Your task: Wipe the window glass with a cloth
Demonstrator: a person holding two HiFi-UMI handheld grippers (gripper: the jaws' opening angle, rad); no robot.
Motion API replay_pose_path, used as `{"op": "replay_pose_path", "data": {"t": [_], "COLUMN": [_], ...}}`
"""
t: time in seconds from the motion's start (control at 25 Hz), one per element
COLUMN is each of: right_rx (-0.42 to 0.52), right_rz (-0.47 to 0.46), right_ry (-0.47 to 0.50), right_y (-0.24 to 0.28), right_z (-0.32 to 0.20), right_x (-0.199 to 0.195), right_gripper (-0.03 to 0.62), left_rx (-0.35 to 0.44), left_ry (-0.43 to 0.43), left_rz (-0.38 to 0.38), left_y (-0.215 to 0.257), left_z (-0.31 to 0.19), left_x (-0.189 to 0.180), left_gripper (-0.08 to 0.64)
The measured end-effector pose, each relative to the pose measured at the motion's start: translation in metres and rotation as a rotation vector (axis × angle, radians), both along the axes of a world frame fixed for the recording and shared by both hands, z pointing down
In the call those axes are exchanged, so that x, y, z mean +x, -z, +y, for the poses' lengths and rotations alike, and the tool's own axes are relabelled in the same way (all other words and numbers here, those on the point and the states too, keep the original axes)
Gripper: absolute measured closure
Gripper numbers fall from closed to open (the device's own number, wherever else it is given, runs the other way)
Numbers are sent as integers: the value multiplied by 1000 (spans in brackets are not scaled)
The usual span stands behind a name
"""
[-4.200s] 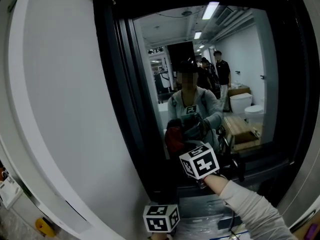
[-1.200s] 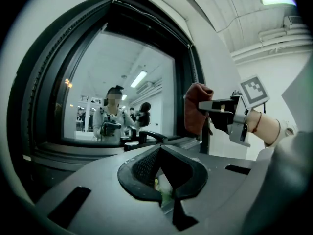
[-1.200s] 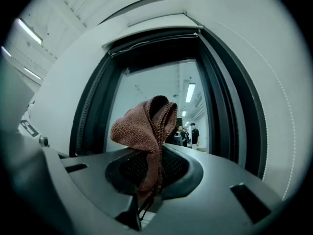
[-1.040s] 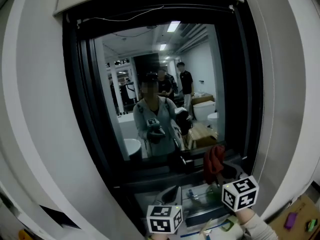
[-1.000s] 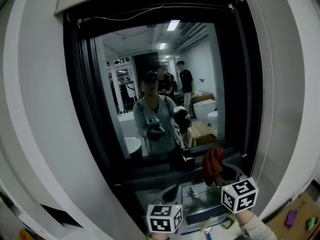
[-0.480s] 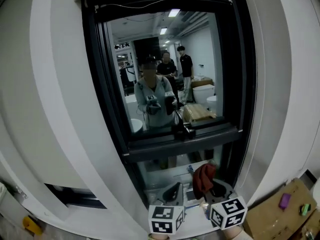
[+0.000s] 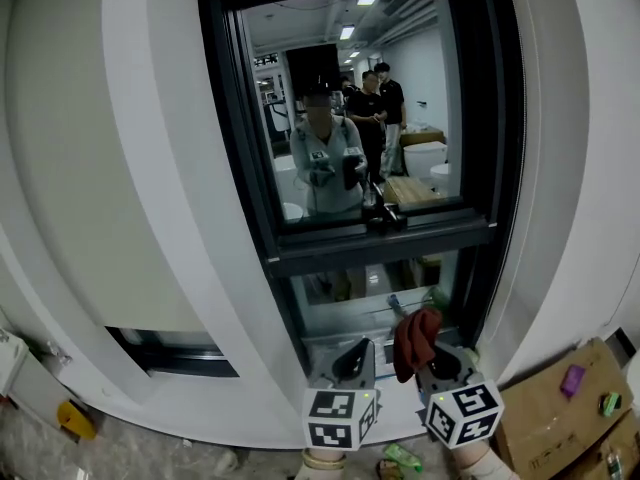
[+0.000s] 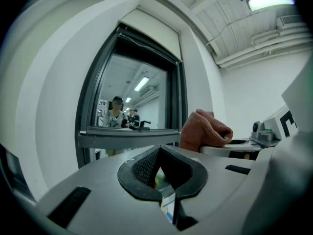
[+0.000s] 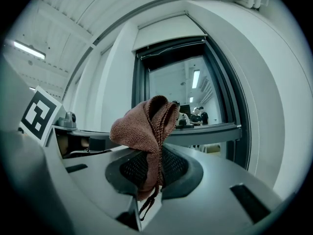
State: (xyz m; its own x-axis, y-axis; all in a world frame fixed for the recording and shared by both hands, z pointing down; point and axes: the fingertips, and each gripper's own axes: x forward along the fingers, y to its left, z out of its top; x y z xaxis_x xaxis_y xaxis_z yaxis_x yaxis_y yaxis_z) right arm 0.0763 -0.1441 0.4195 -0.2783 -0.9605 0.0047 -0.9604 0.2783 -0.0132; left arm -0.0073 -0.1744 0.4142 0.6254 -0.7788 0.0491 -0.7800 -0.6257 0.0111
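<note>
Cloth (image 7: pixel 415 330) stands bunched above my right tongs (image 7: pixel 432 366), clenched on its lower end, I reckon so the free fold can meet the window glass (image 7: pixel 350 108), well ahead and above. Just beside, my left tongs (image 7: pixel 352 360) are closed on nothing, out of the way.

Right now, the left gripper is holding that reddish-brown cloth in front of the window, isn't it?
No, it is the right gripper that is shut on the reddish-brown cloth, as the right gripper view shows. The cloth is indeed held in front of the window.
</note>
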Motion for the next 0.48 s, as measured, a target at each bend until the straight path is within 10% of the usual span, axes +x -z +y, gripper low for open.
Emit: {"op": "replay_pose_path", "data": {"t": [0.48], "right_rx": [15], "right_rz": [4], "right_ry": [0], "right_y": [3], "right_z": [17], "right_x": [-2], "right_gripper": [540], "left_rx": [0], "left_ry": [-4], "left_rz": [-21], "left_y": [0], "left_z": [14], "left_x": [-2], "left_gripper": [555]}}
